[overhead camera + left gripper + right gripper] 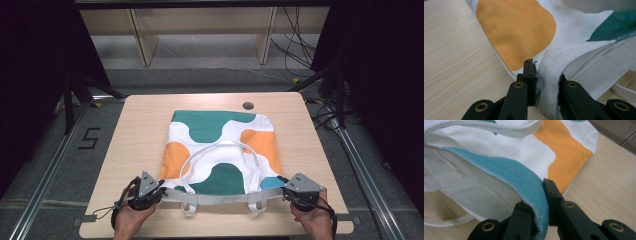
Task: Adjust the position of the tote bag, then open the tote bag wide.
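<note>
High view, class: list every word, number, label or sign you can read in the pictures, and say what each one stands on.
"5": black marking on the grey floor, left of the table.
The tote bag carries green, orange, white and blue shapes but no lettering or label that can be read.
Nothing readable on the tongs.

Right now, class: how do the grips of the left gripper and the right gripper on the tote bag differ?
The left gripper pinches white fabric at the tote bag opening's corner; the right gripper pinches a blue patch. The left sits beside an orange patch; the right's orange patch lies farther off. Both are shut on the bag's near edge.
</note>
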Demonstrator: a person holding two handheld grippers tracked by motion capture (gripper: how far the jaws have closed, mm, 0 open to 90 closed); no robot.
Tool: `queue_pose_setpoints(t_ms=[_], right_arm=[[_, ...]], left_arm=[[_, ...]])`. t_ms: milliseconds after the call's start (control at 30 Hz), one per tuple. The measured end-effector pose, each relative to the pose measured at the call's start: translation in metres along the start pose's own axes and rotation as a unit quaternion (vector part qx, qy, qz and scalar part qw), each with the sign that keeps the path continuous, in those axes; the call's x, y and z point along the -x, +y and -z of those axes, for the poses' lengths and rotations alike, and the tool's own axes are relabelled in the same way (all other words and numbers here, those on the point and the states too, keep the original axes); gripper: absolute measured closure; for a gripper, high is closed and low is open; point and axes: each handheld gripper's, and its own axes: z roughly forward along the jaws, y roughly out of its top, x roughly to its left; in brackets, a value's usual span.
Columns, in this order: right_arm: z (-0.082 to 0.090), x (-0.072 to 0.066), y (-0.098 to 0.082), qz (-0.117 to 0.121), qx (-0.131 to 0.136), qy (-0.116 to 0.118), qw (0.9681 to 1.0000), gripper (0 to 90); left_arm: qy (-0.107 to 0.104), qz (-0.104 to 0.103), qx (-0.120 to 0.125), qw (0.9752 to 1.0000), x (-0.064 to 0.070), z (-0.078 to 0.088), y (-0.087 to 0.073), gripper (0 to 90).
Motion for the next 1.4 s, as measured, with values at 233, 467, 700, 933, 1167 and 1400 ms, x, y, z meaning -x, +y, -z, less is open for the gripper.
queue_pose_setpoints(t_ms=[233,467,700,933,1167,1400], right_arm=[[0.01,0.004,0.004,-0.018,0.028,-0.007,0.9994,85.6],[0.024,0.009,0.014,-0.015,0.062,-0.026,0.9976,86.0],[0.042,0.021,0.042,0.015,0.096,-0.051,0.994,86.4],[0.061,0.034,0.087,0.053,0.134,-0.072,0.987,86.8],[0.085,0.045,0.126,0.084,0.151,-0.084,0.9814,87.1],[0.112,0.059,0.154,0.093,0.171,-0.09,0.9768,87.2]], left_arm=[[-0.002,0.003,0.032,0.9995,0.004,0.011,0.004,80.7],[-0.004,0.01,0.082,0.9966,0.006,0.025,0.016,81.9],[0.015,-0.007,0.132,0.9911,0.004,0.044,0.038,84.0],[0.021,0.007,0.188,0.9819,-0.018,0.067,0.07,85.5],[0.03,0.006,0.245,0.969,-0.025,0.099,0.104,86.6],[0.028,-0.008,0.305,0.952,-0.026,0.141,0.144,86.7]])
